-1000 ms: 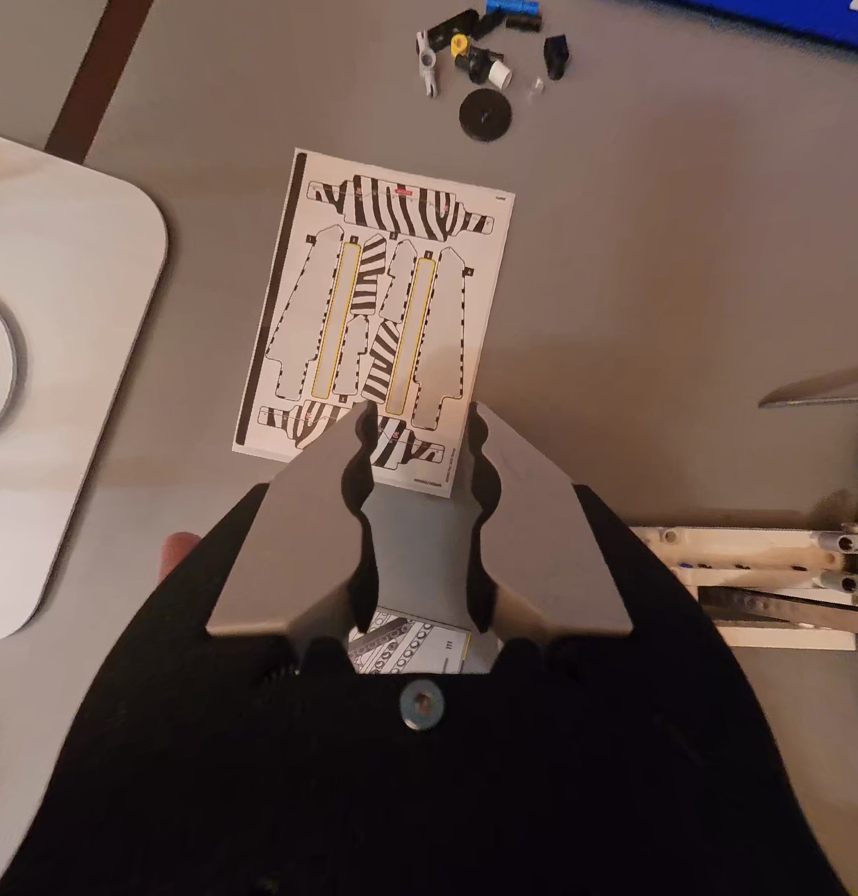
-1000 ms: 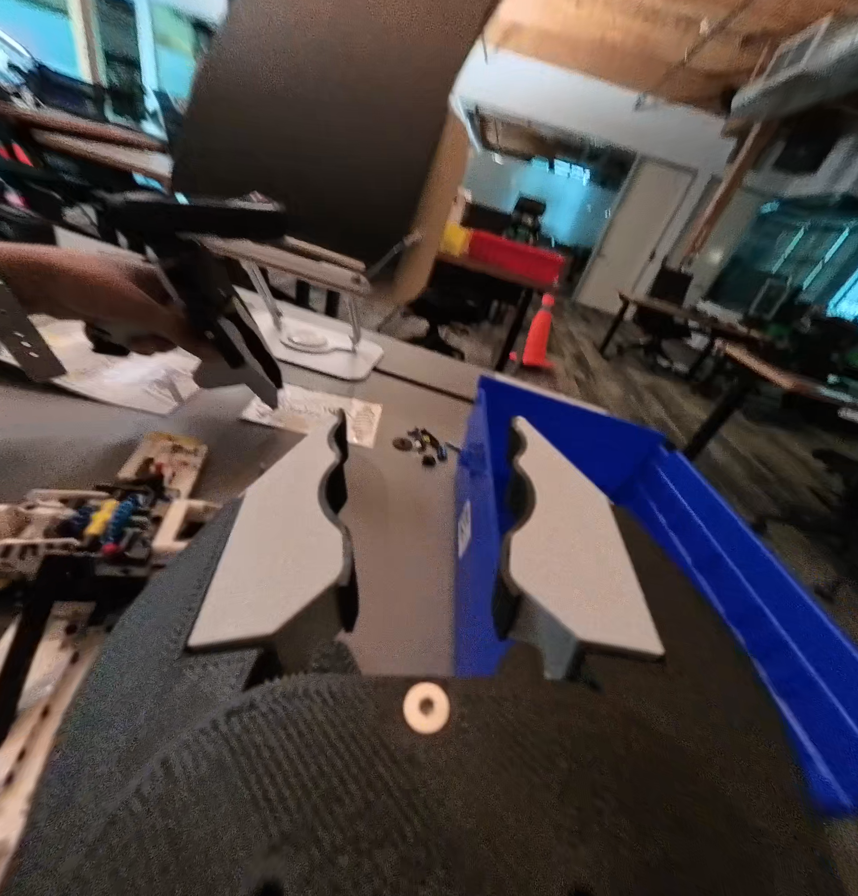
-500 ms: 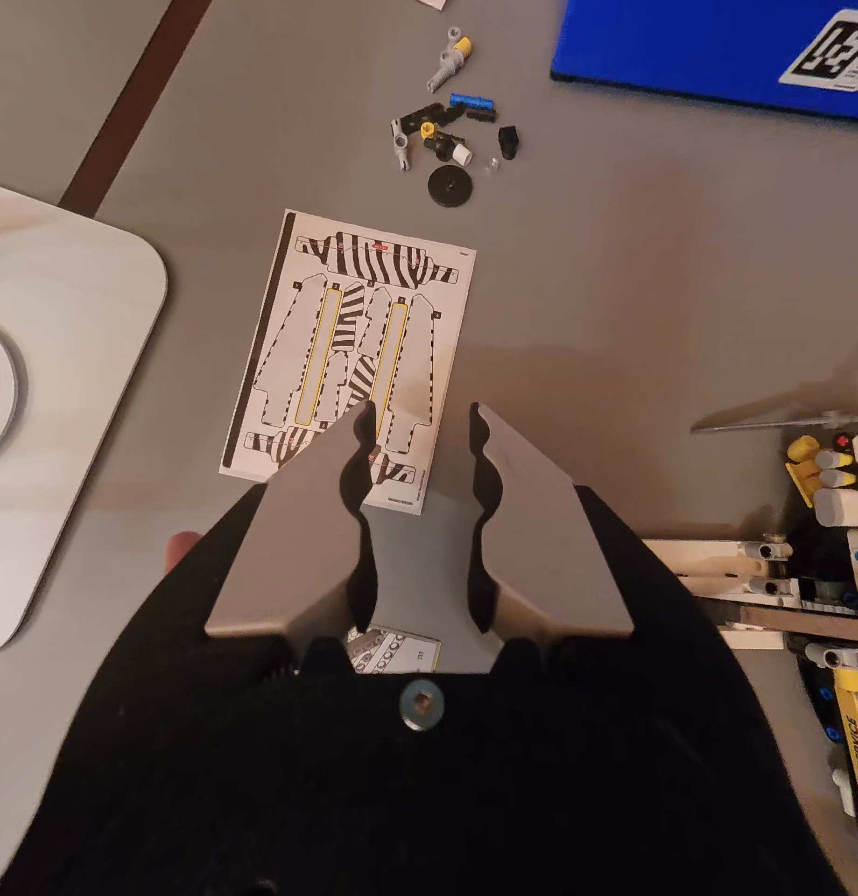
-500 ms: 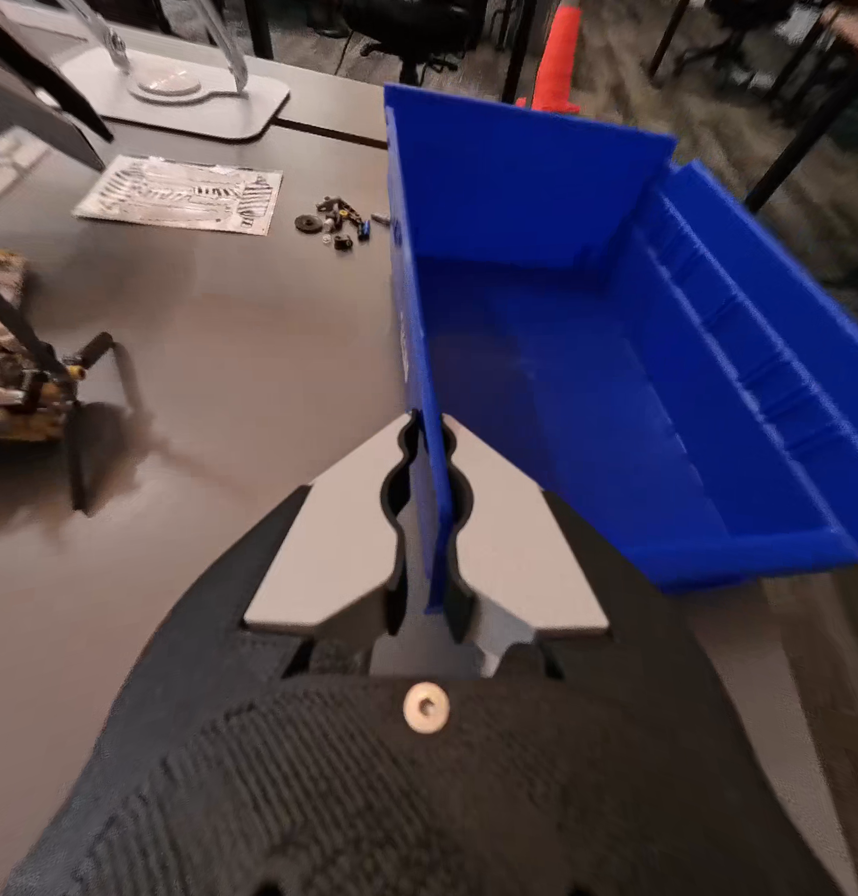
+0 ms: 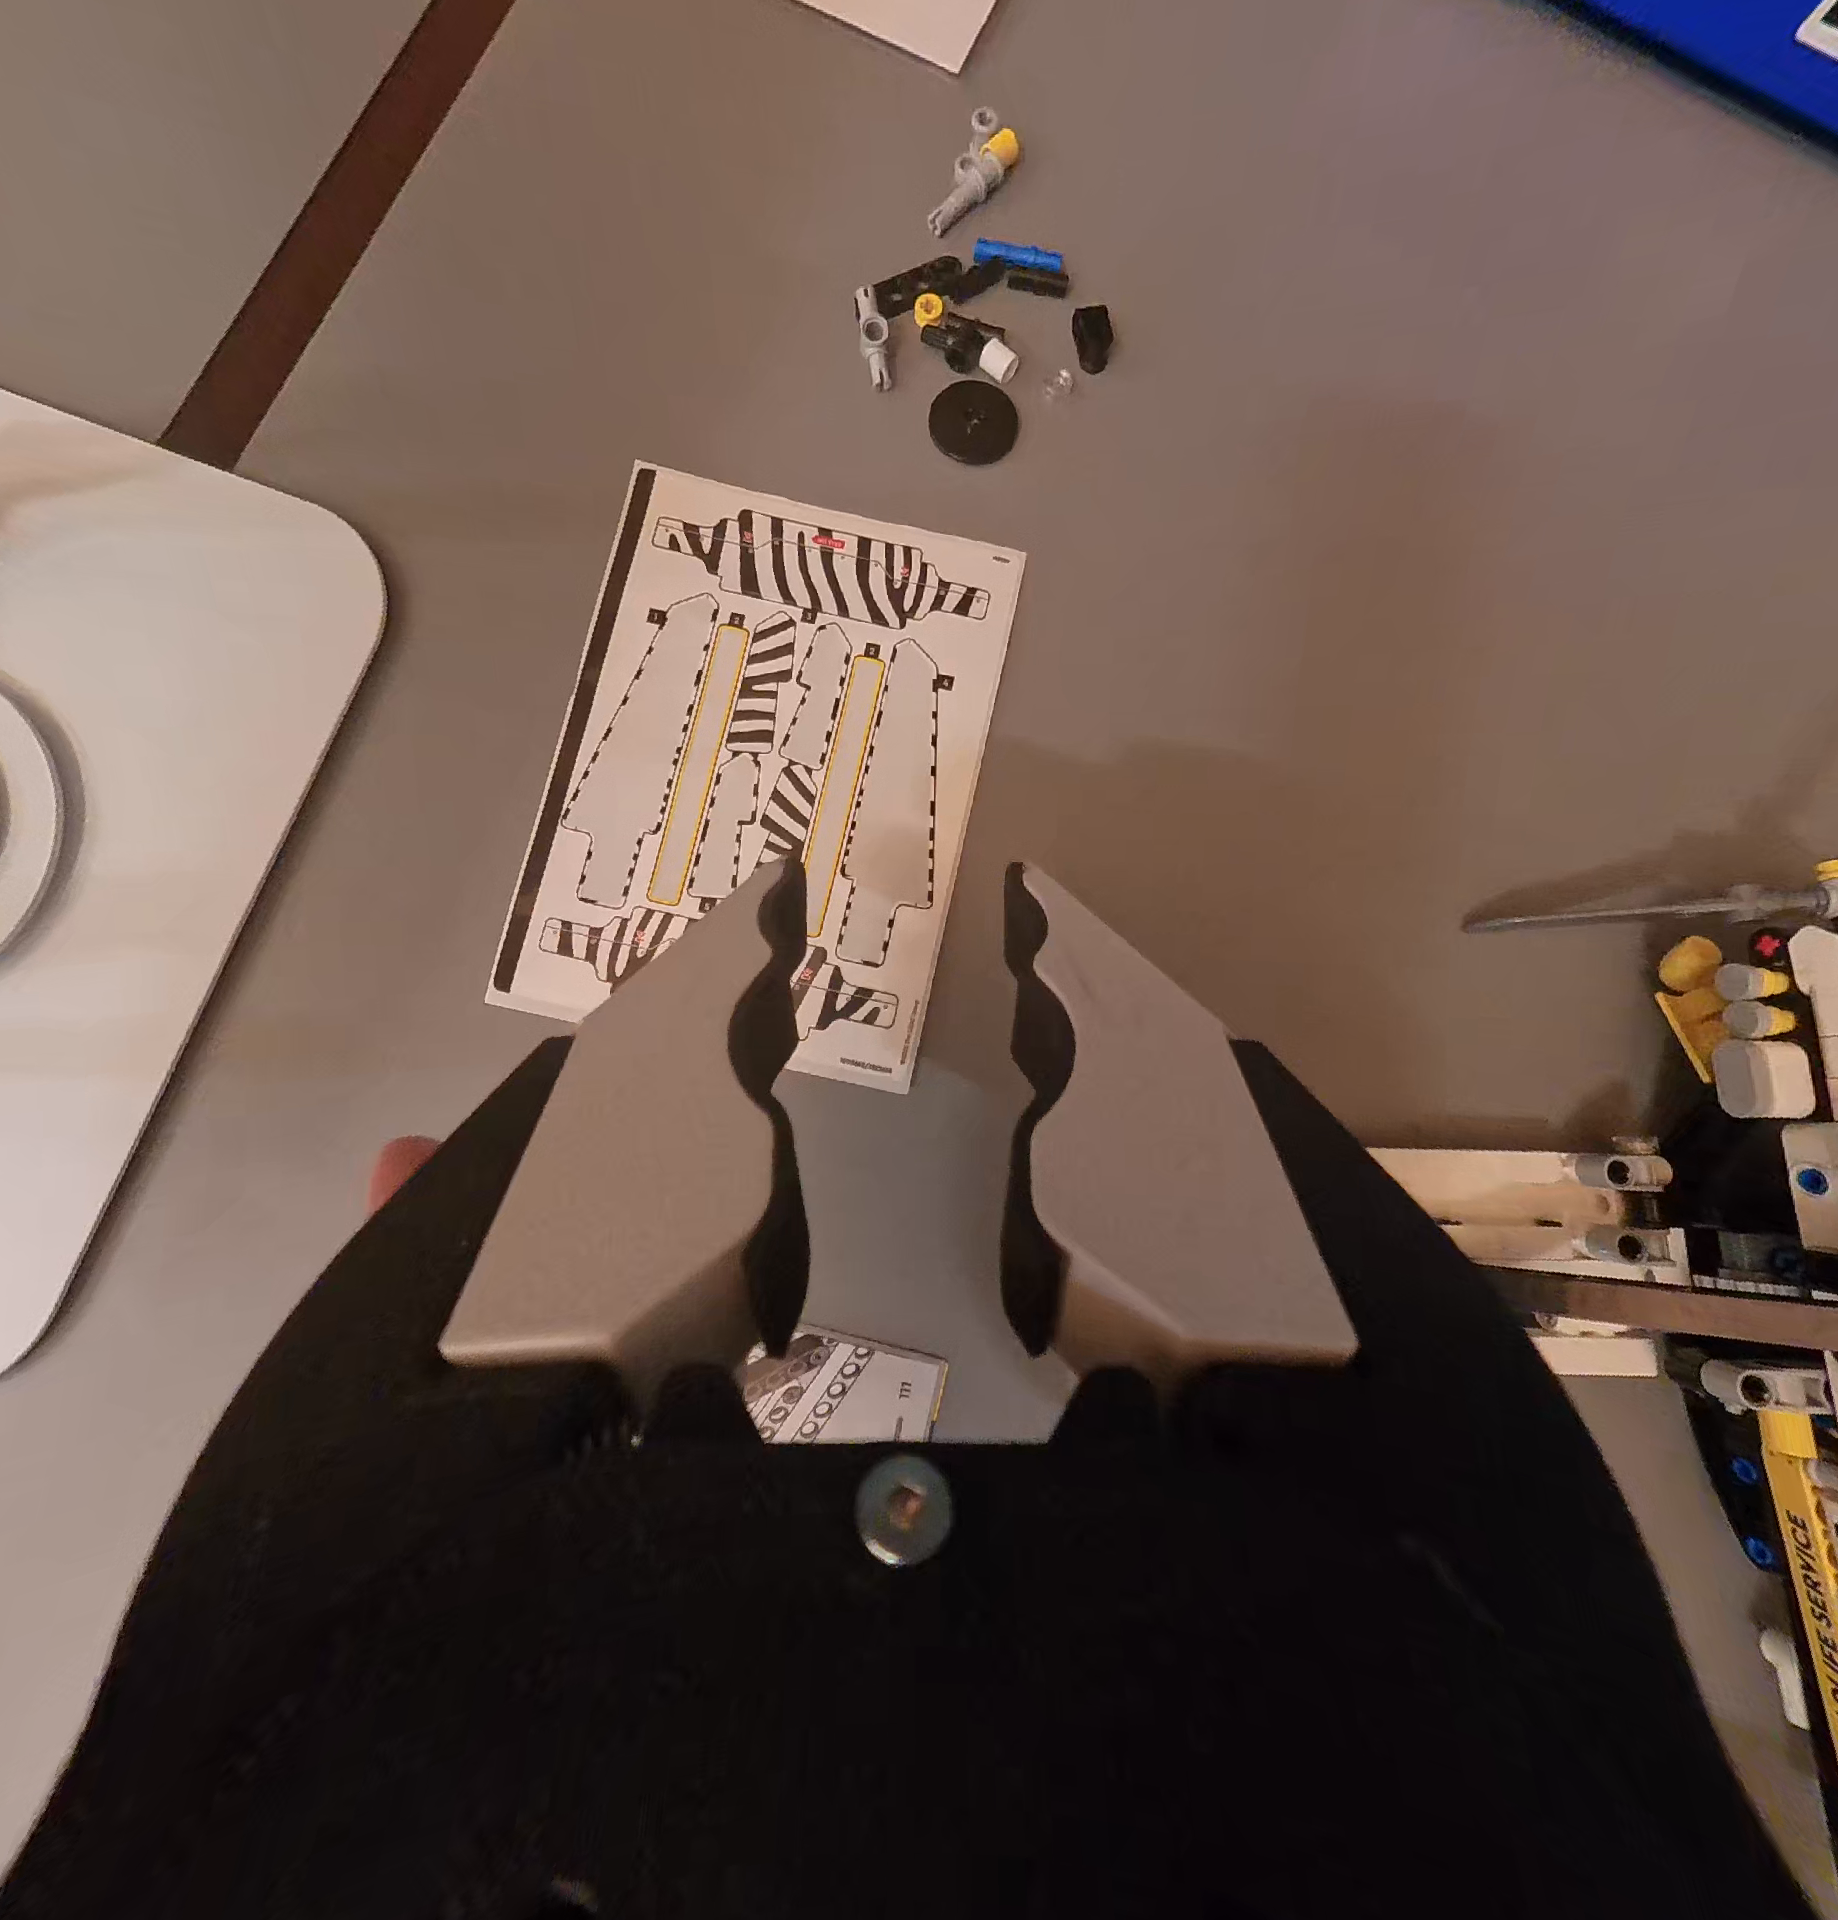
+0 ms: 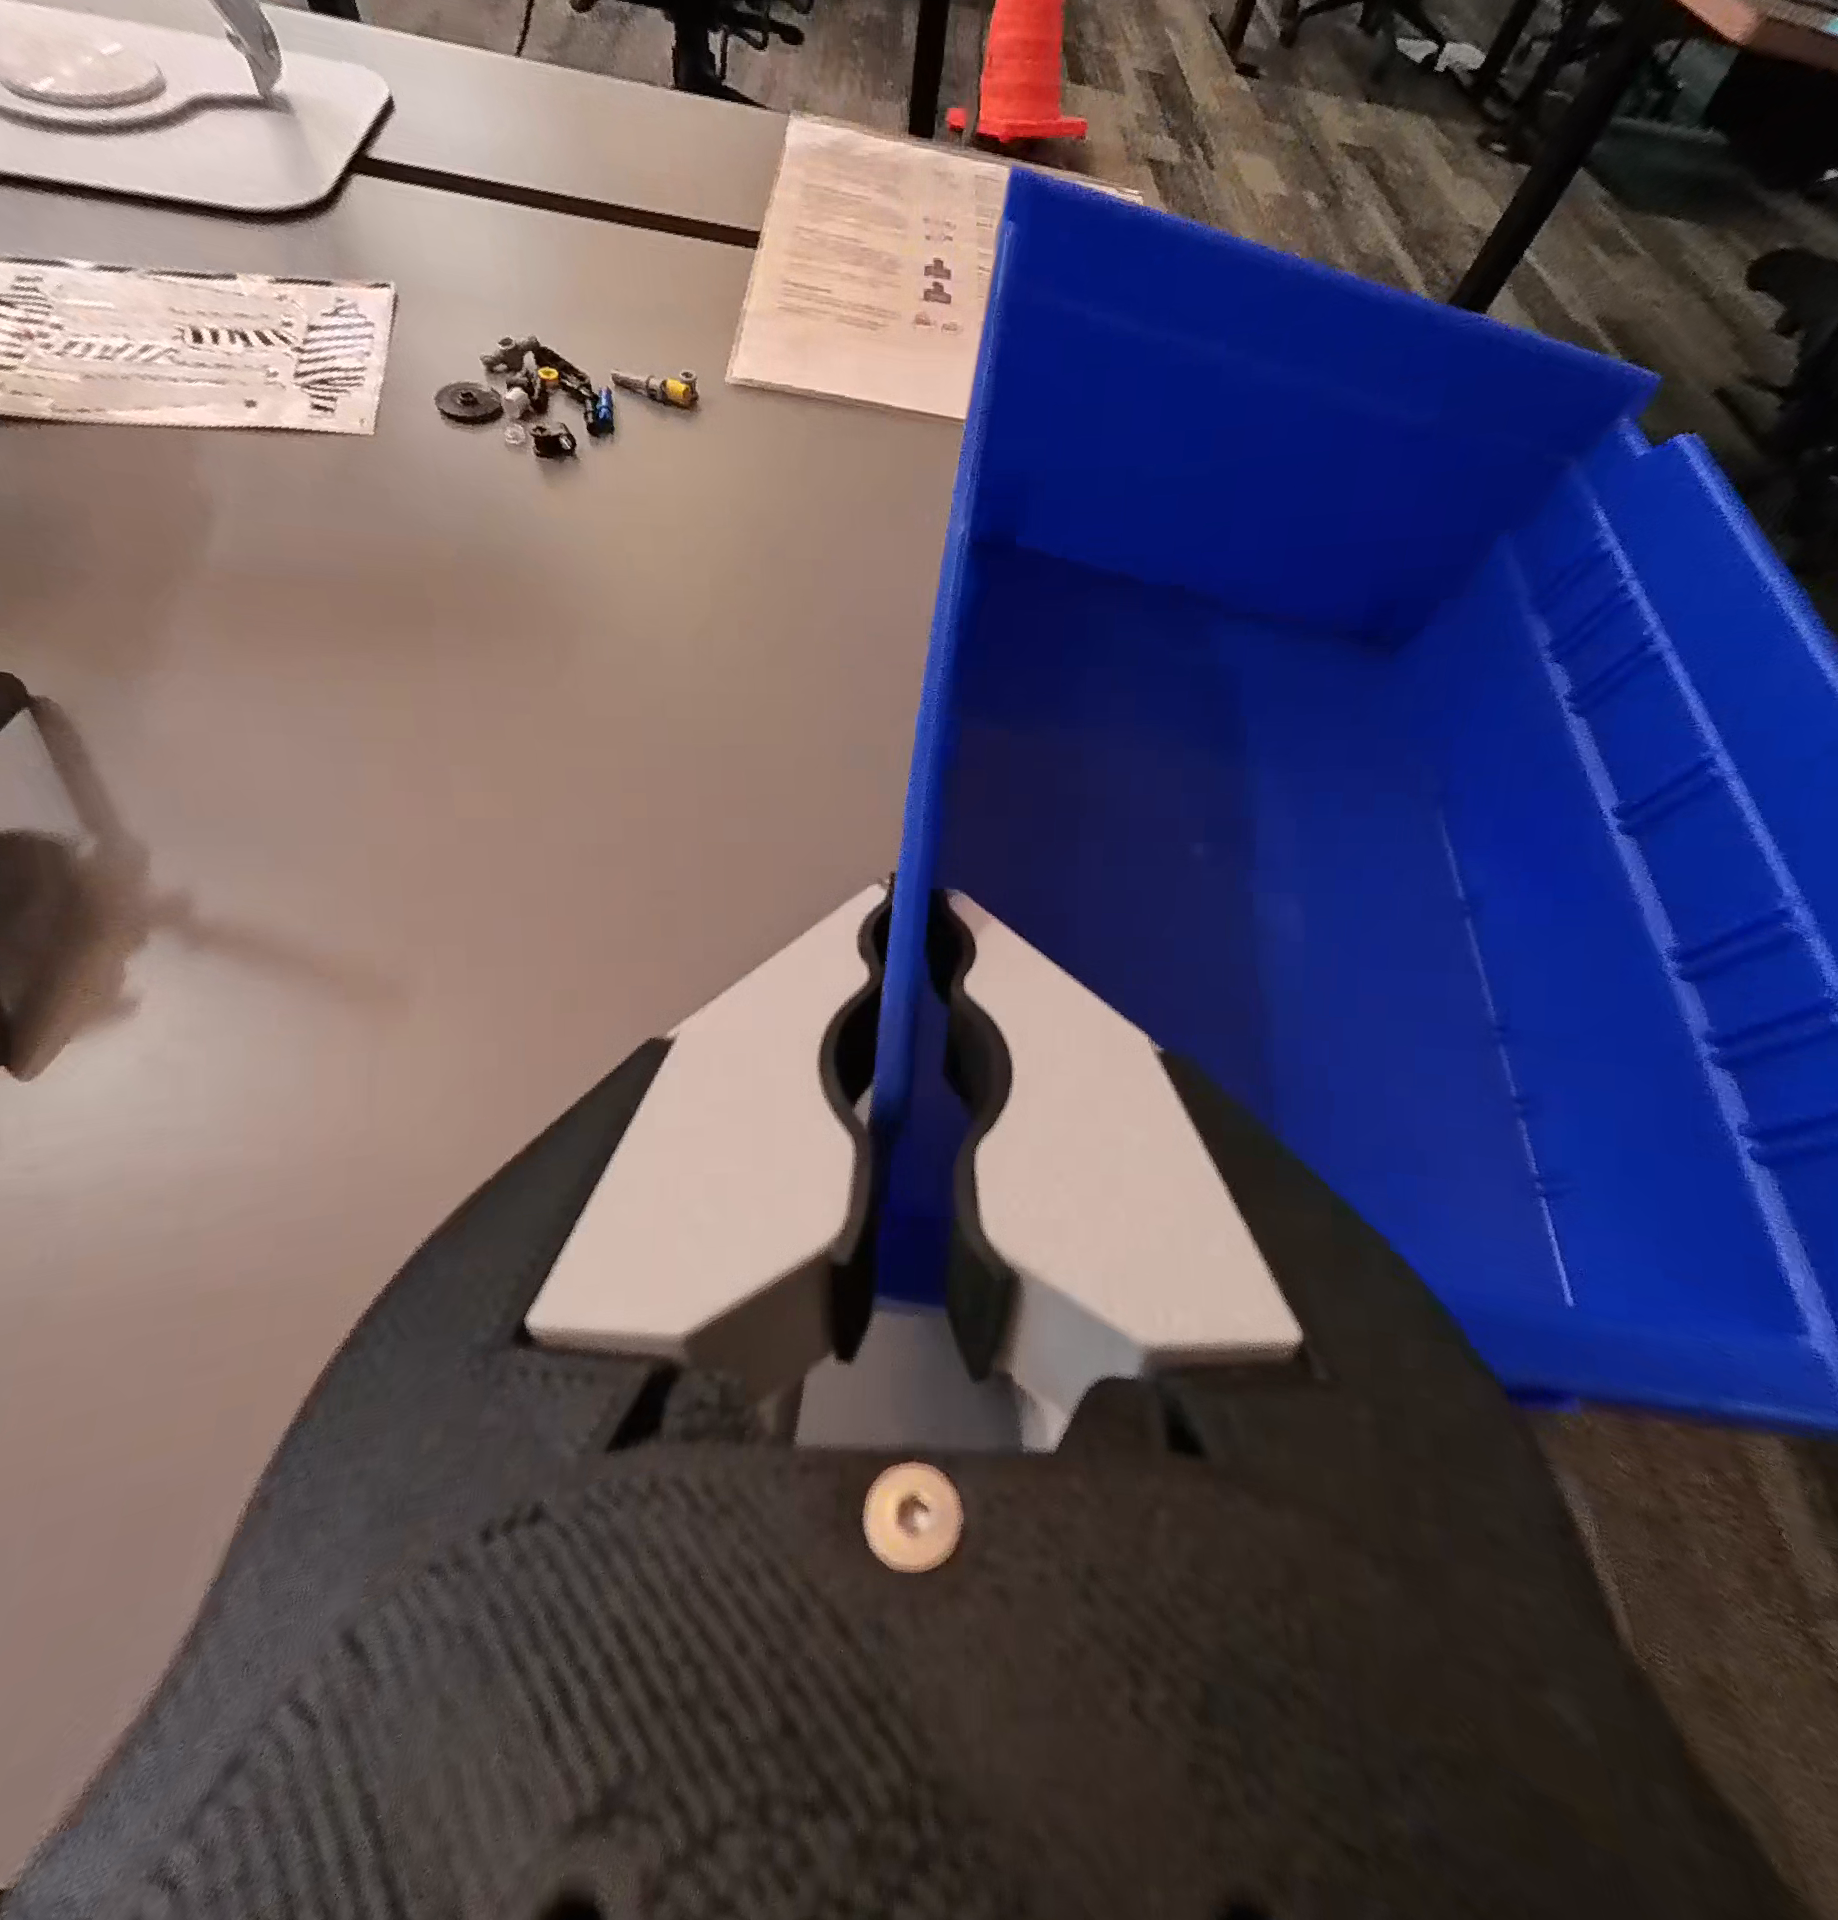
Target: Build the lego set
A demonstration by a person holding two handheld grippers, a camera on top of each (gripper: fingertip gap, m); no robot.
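Note:
My right gripper (image 6: 910,894) is shut on the near side wall of an empty blue bin (image 6: 1258,831) that sits tilted at the table's right edge. My left gripper (image 5: 899,883) is open and empty, hovering over the lower end of a zebra-striped sticker sheet (image 5: 759,769). A small pile of loose lego pieces (image 5: 982,322) lies beyond the sheet; it also shows in the right wrist view (image 6: 551,395). The partly built white, black and yellow lego model (image 5: 1767,1195) lies at the right edge of the left wrist view.
A grey monitor stand base (image 5: 115,831) lies at the left. A printed paper sheet (image 6: 873,260) lies behind the bin. A corner of the instruction booklet (image 5: 853,1387) shows under my left gripper. An orange cone (image 6: 1024,73) stands on the floor beyond the table. The left gripper's tips are roughly 35 cm from the right gripper's.
My right gripper closed on the blue bin's wall and has lifted and tilted it. My left gripper drew back from the sticker sheet, then moved slightly forward, staying open.

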